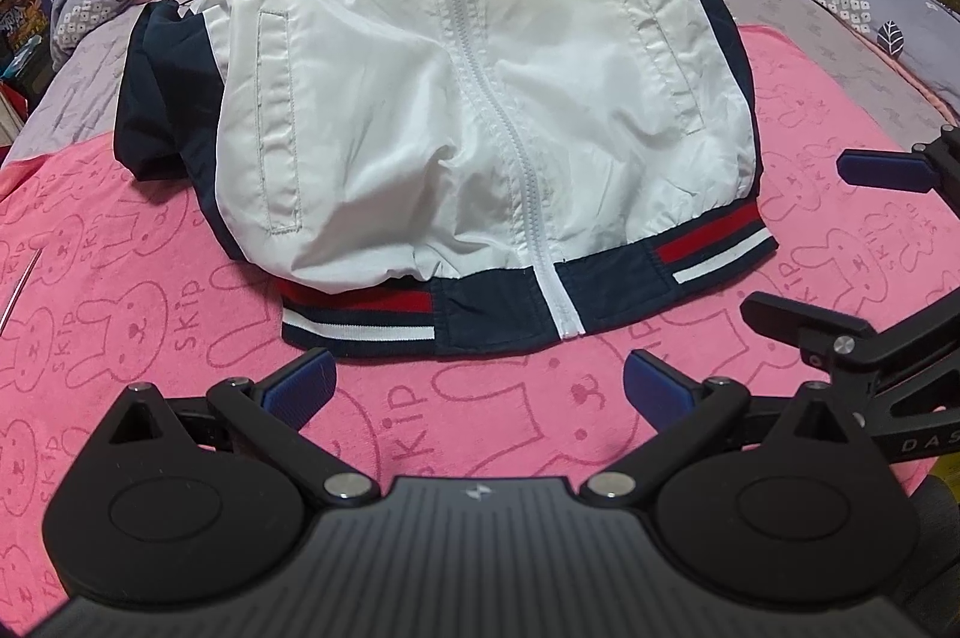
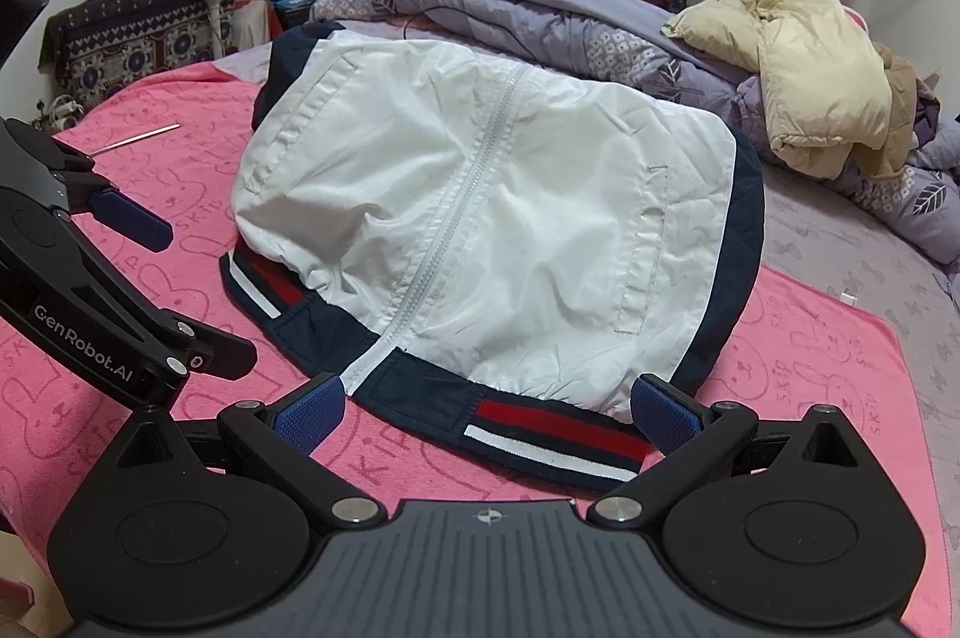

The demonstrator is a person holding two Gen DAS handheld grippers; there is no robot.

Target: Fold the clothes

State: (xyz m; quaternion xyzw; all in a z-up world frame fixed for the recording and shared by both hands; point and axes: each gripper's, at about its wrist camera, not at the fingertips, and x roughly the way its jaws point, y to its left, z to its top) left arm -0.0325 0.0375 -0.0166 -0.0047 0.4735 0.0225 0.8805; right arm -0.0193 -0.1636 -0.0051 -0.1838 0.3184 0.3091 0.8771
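Two hand-held grippers face one garment. In the left wrist view, the left hand-held gripper stands wide, its blue pads spread and holding nothing, just short of the striped hem band. The white, thin-shelled zip-up jacket with navy side panels and a red, white and navy ribbed hem lies front-up on the pink rabbit-print towel spread over the bed, hem toward the camera, zip closed down the middle. A navy sleeve bunches out at its left side. The right hand-held gripper shows at the right edge, jaws apart and empty.

In the right wrist view, the right hand-held gripper is likewise wide, its pads straddling the striped end of the hem without pinching it. The left gripper sits at the left edge over the towel, apart from the jacket. A rolled lilac leaf-print quilt and a cream padded coat lie behind.

The shell looks light, limp and rather slick, puffed with trapped air, so it will likely slide and spring back. The ribbed hem corners seem the firmest hold; the zip line should give a natural crease.
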